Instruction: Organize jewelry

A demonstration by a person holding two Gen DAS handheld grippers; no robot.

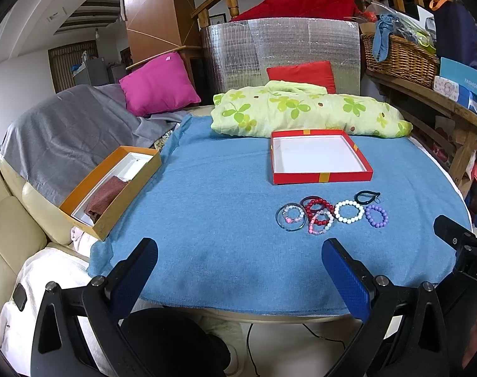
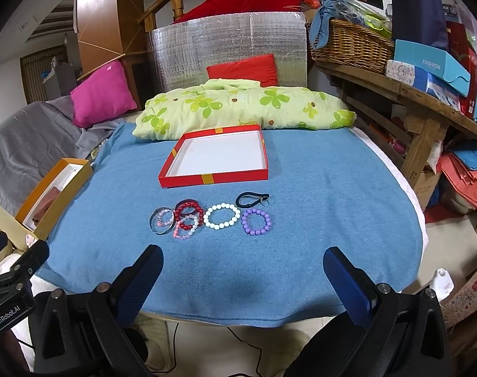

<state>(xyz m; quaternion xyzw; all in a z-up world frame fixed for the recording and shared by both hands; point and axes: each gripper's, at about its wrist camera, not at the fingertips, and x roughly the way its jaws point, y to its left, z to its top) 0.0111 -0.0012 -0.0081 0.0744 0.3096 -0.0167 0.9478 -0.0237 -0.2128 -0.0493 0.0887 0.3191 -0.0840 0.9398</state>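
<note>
Several bracelets lie in a cluster on the blue cloth: a white bead bracelet [image 1: 349, 211] [image 2: 222, 216], a purple one [image 1: 376, 215] [image 2: 256, 221], a dark red one [image 1: 317, 208] [image 2: 189, 211], a pink-and-white one [image 2: 185, 227], a clear bangle [image 1: 291, 216] [image 2: 161, 221] and a black hair tie [image 1: 366, 197] [image 2: 251, 200]. Behind them stands an open, empty red box [image 1: 320, 177] [image 2: 213, 179]. My left gripper [image 1: 240, 251] and right gripper [image 2: 243, 257] are both open and empty, above the table's near edge, short of the bracelets.
An orange box [image 1: 112, 213] [image 2: 54, 207] with a dark red cloth sits at the table's left edge. A green floral quilt [image 1: 301, 110] [image 2: 238, 103] lies behind the red box. A sofa is at left; a wooden shelf [image 2: 427, 94] with clutter at right.
</note>
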